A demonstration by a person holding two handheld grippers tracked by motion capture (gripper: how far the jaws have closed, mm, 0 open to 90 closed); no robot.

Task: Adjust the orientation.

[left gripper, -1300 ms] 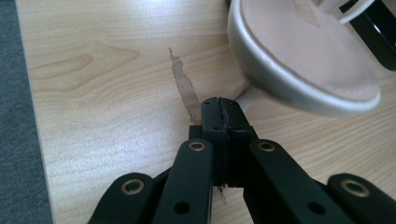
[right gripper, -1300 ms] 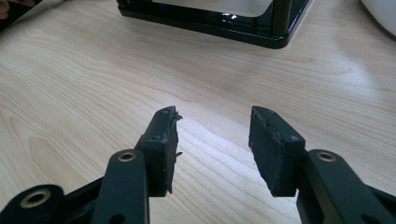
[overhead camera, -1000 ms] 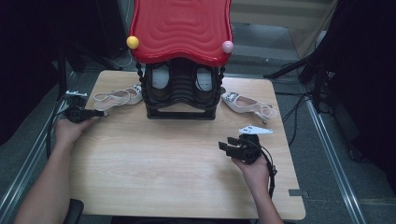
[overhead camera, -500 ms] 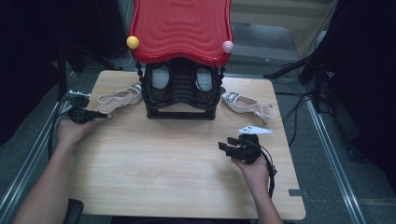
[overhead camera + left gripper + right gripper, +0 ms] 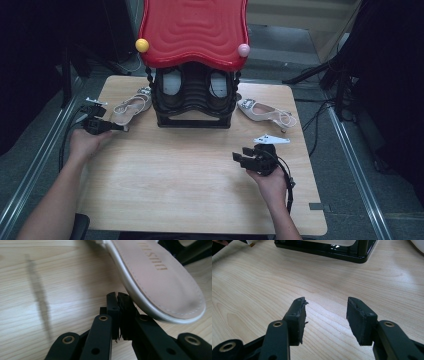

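A pale slingback shoe [image 5: 131, 106] lies left of the black shoe rack [image 5: 192, 102], and its mate [image 5: 265, 112] lies to the rack's right. My left gripper [image 5: 119, 127] points right, with its tips at the left shoe's heel end. In the left gripper view its jaws [image 5: 117, 296] stand together with only a thin slit; they have just eased apart a hair, and nothing is between them. The shoe's insole [image 5: 160, 277] lies right beside the right jaw. My right gripper [image 5: 241, 154] rests on the table's right side. It [image 5: 325, 307] is open, has just widened slightly, and holds nothing.
The rack carries a wavy red top [image 5: 195, 30] with a yellow ball and a pink ball at its corners, and a grey pair of shoes [image 5: 172, 82] sits inside. The wooden table [image 5: 175, 195] has metal rails and cables along both sides.
My left hand has moved right, bringing its gripper up to the left shoe's heel end. The right hand has stayed where it was.
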